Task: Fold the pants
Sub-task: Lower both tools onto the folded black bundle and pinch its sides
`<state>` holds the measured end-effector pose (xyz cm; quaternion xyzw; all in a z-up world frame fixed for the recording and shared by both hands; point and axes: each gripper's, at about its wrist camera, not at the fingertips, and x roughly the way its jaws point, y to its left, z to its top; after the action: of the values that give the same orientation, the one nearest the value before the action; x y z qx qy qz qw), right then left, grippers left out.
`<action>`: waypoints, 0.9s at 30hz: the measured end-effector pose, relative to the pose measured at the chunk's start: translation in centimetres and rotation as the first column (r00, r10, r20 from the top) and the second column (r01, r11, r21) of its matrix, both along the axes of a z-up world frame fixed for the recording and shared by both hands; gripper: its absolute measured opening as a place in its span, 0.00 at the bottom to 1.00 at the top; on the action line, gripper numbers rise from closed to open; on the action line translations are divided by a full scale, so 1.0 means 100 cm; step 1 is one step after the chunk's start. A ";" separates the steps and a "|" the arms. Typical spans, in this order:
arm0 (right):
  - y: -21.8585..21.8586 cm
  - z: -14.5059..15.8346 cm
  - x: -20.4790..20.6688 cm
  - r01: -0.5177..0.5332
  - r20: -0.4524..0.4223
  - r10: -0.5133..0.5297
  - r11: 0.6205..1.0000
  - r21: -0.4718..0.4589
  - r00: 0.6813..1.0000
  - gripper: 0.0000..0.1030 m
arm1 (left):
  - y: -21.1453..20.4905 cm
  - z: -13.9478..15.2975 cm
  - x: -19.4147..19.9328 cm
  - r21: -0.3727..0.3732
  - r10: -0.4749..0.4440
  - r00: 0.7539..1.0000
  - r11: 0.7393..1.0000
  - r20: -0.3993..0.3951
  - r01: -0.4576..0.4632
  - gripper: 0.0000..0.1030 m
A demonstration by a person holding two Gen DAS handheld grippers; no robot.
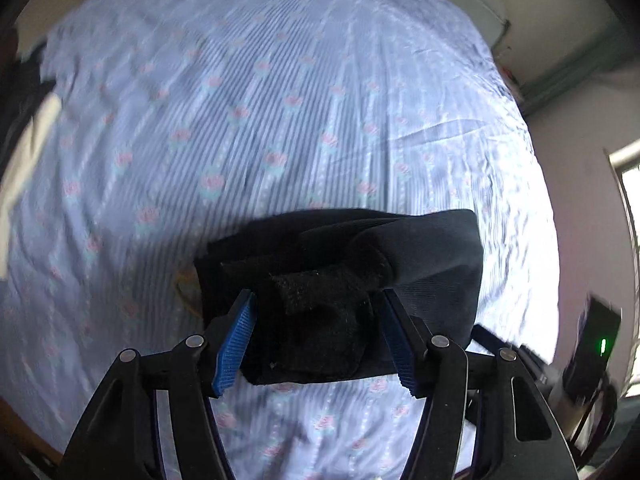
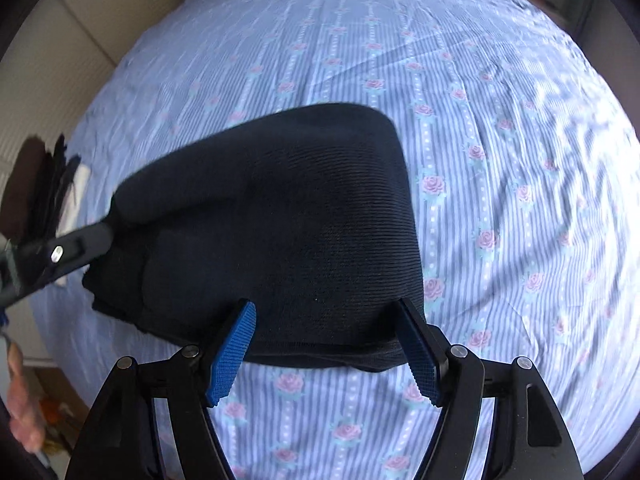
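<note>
Evidently both the left gripper and right gripper stand released astride the folded pants, letting the bundle settle on the bedsheet beneath them.

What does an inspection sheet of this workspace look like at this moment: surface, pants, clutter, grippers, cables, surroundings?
Surface: bed sheet, blue striped with pink roses, lightly wrinkled.
Job's things: black pants, folded into a compact bundle lying on the sheet.
Clutter: dark and white items at the sheet's left edge, too blurred to identify.
Grippers: left gripper open, pads either side of the bundle's near end, not pressing; right gripper open, straddling the bundle's near edge.
Cables: nothing seen.
Surroundings: pale wall, window at the right, a black device with a green light.
</note>
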<state>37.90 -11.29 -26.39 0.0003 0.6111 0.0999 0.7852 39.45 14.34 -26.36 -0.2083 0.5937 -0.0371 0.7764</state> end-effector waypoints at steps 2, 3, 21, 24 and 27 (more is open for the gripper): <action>0.002 0.001 -0.002 -0.026 -0.001 0.026 1.000 -0.009 1.000 0.72 | 0.004 -0.009 -0.001 -0.017 0.039 0.999 0.999 -0.026 -0.040 0.60; 0.003 0.001 -0.003 -0.039 0.001 0.039 0.999 -0.014 0.999 0.72 | 0.005 -0.012 -0.001 -0.016 0.044 0.998 0.999 -0.033 -0.045 0.58; 0.020 -0.001 -0.007 -0.150 -0.016 0.150 0.989 -0.010 0.989 0.75 | 0.038 -0.005 -0.037 0.003 0.140 0.990 0.990 -0.014 -0.140 0.09; 0.020 -0.001 -0.006 -0.157 -0.019 0.156 0.988 -0.016 0.988 0.75 | 0.051 -0.022 -0.040 -0.016 0.188 0.979 0.982 -0.082 -0.190 0.10; 0.017 0.000 -0.002 -0.153 -0.021 0.153 0.988 -0.010 0.988 0.75 | 0.054 -0.011 -0.047 -0.048 0.205 0.977 0.977 -0.053 -0.208 0.26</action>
<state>37.72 -9.56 -26.41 -0.0499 0.6179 0.1562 0.7689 34.73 19.79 -27.41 -0.2902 0.5858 0.0331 0.7560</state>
